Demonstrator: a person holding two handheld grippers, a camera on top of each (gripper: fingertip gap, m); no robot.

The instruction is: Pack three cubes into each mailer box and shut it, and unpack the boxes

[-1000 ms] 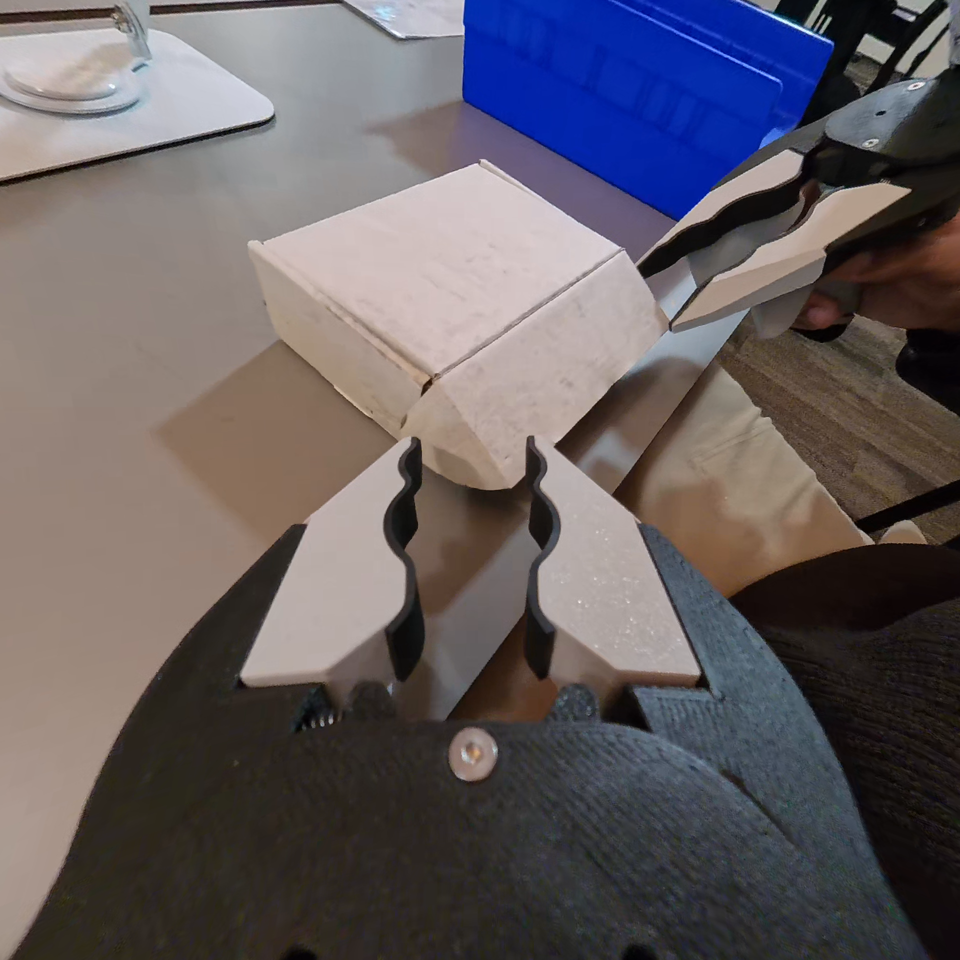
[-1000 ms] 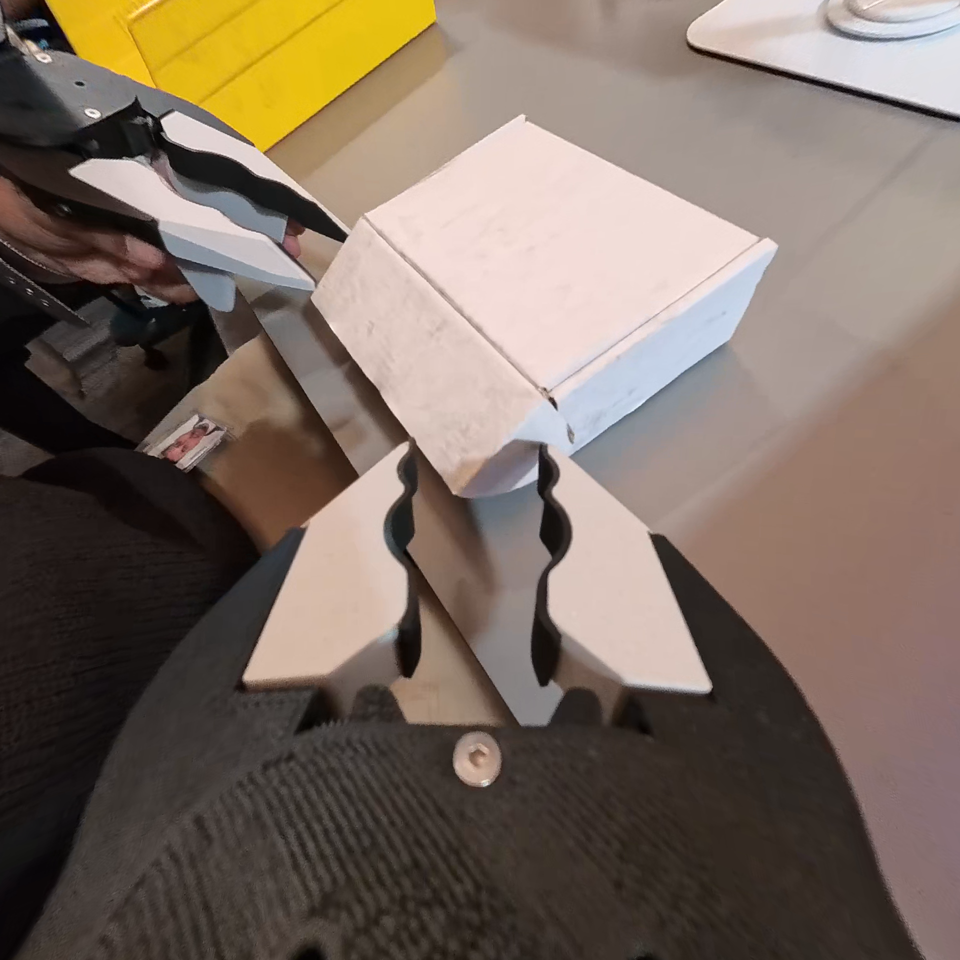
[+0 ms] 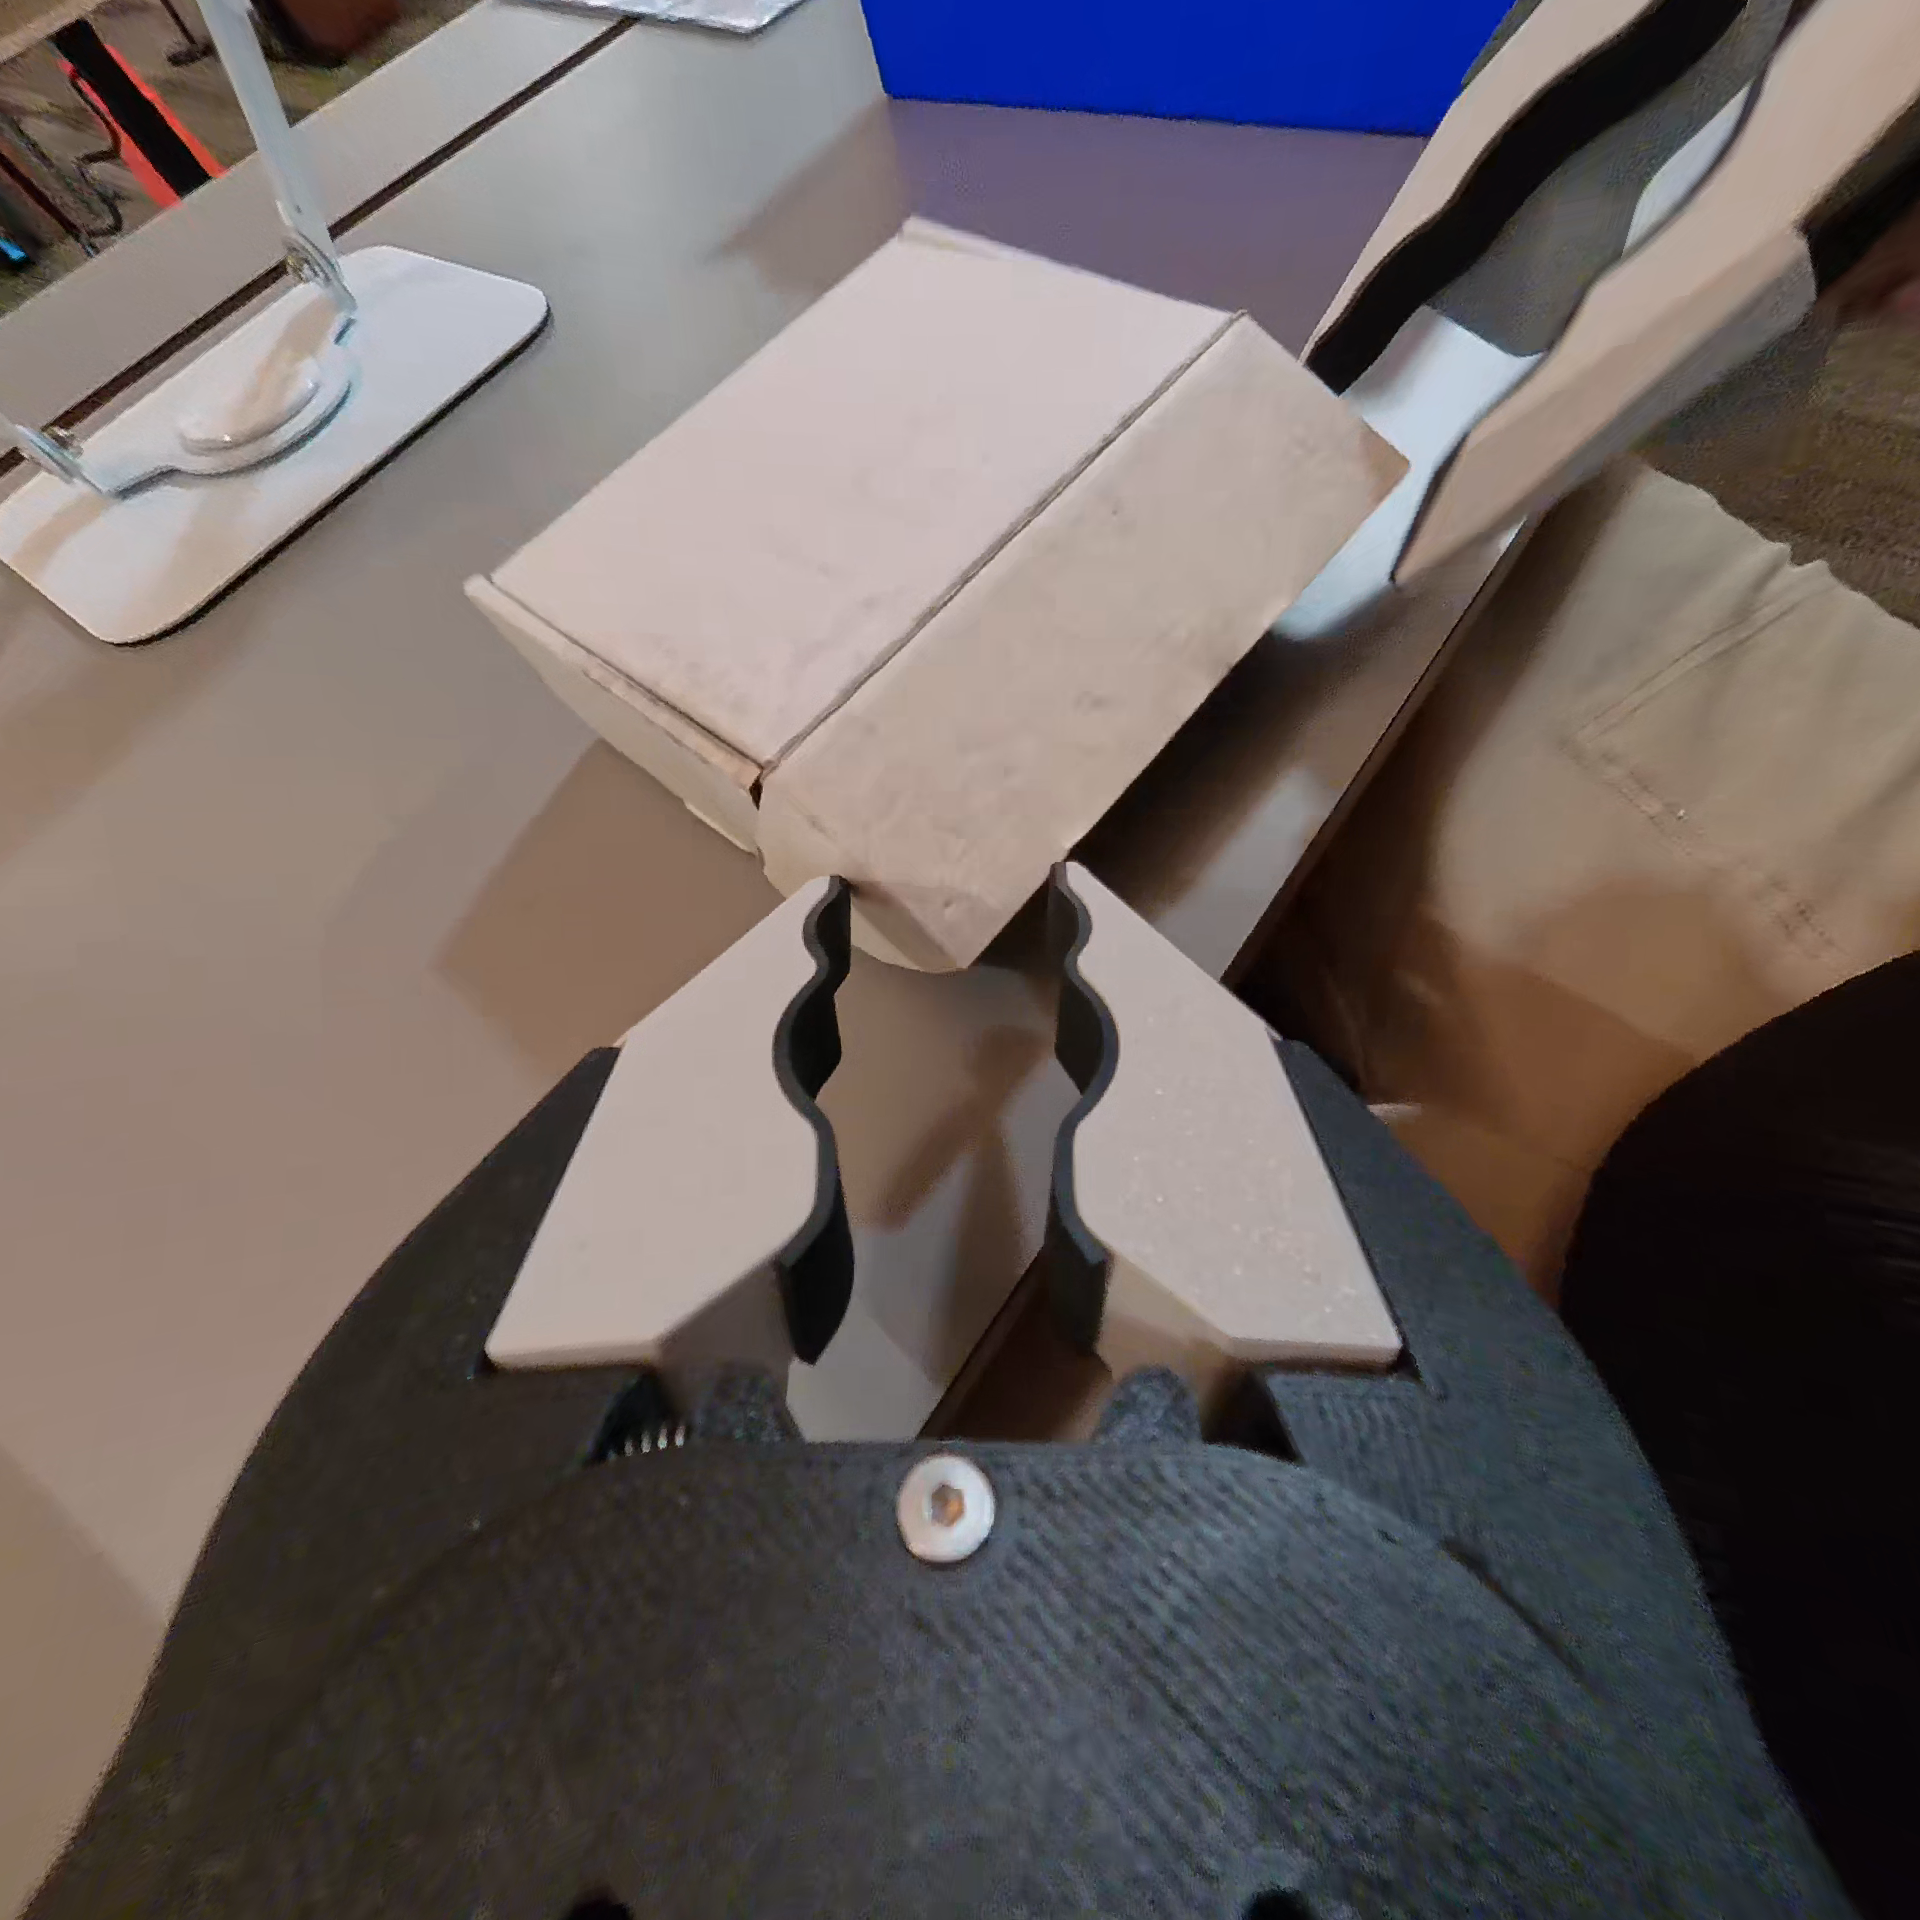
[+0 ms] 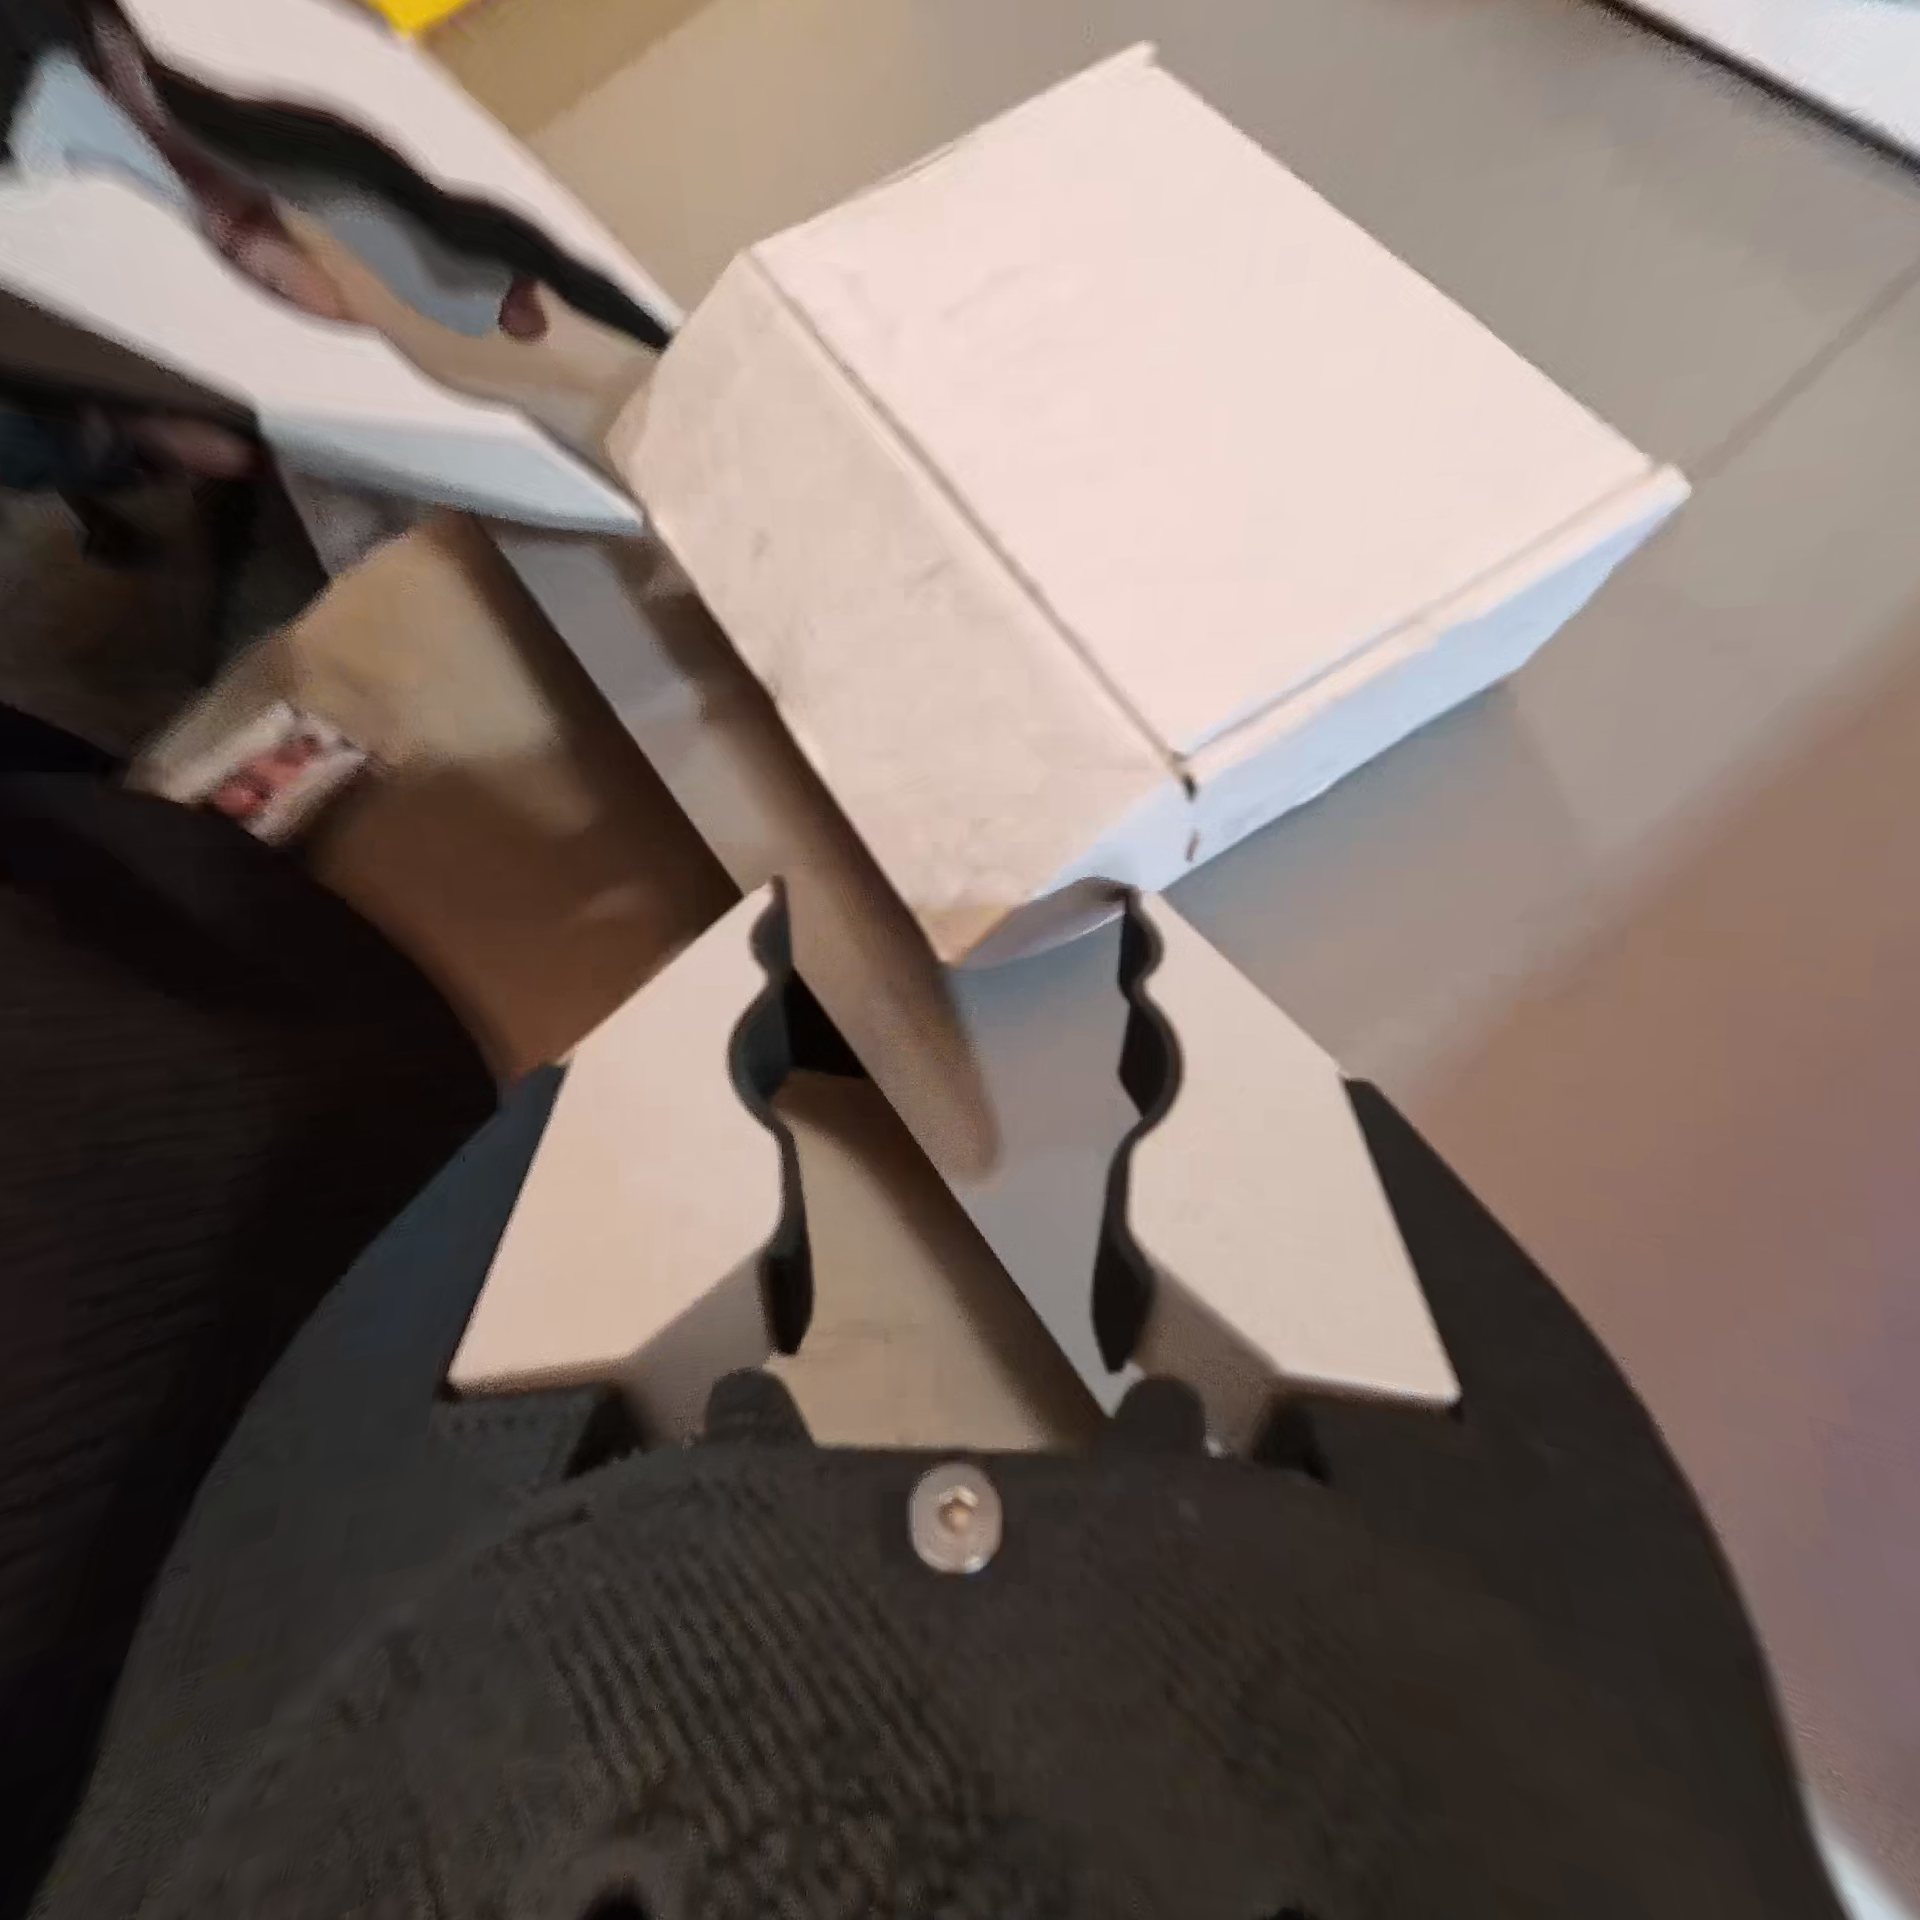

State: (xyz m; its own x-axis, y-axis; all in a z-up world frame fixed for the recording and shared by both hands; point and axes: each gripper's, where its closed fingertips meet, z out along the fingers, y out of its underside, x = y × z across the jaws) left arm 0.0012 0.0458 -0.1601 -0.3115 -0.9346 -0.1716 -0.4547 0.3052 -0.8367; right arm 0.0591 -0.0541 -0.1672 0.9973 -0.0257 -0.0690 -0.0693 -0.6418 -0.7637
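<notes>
A white mailer box (image 3: pixel 894 520) lies at the table's front edge with its lid down. Its front flap (image 3: pixel 1039 707) slopes out over the edge. No cubes show. My left gripper (image 3: pixel 945 891) is open, with the flap's left corner between its fingertips. My right gripper (image 4: pixel 951 900) is open wide, with the flap's right corner (image 4: pixel 966 894) just ahead of its tips. In the right wrist view the box (image 4: pixel 1195 416) fills the middle and the left gripper (image 4: pixel 649 426) is at the flap's far corner. The right gripper also shows in the left wrist view (image 3: pixel 1356 457).
A blue bin (image 3: pixel 1143 62) stands behind the box. A white stand base (image 3: pixel 260 447) lies on the grey table (image 3: pixel 260 935) to the left. A sliver of a yellow bin (image 4: pixel 416 12) is at the top. The person's beige trousers (image 3: pixel 1610 779) are right below the table edge.
Both grippers have moved in closer to the flap's two front corners. The right gripper's jaws stand wider apart than before. The right wrist view is blurred by motion.
</notes>
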